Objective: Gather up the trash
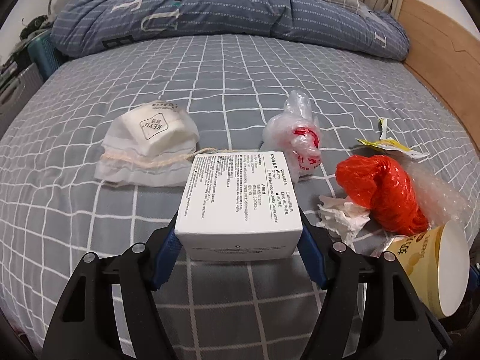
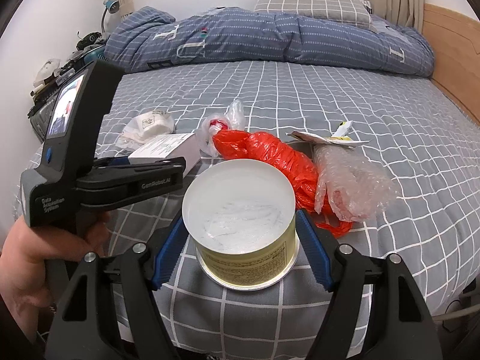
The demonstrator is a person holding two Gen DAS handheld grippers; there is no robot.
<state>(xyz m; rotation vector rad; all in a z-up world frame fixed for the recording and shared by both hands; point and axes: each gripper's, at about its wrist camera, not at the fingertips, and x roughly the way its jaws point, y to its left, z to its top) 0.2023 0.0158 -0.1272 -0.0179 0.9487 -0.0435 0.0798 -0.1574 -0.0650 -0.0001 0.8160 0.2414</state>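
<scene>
My left gripper (image 1: pixel 238 234) is shut on a white printed box (image 1: pixel 240 198), held just above the grey checked bed; the box also shows in the right wrist view (image 2: pixel 163 148). My right gripper (image 2: pixel 240 240) is shut on a yellow paper cup (image 2: pixel 240 225), open mouth toward the camera; the cup shows at the left view's right edge (image 1: pixel 432 264). On the bed lie a red plastic bag (image 1: pixel 381 192), a crumpled white tissue (image 1: pixel 342 216), a clear bag with red print (image 1: pixel 295 138), bubble wrap (image 2: pixel 351 177), a yellow-white wrapper (image 1: pixel 390 144) and a white mesh pouch (image 1: pixel 150 144).
A rolled blue duvet (image 1: pixel 210 15) and a checked pillow (image 2: pixel 312 3) lie at the bed's far end. A wooden bed frame (image 1: pixel 444 57) runs along the right. A cluttered bedside stand (image 2: pixel 57 69) is at left. The left tool's body (image 2: pixel 78 156) is beside the cup.
</scene>
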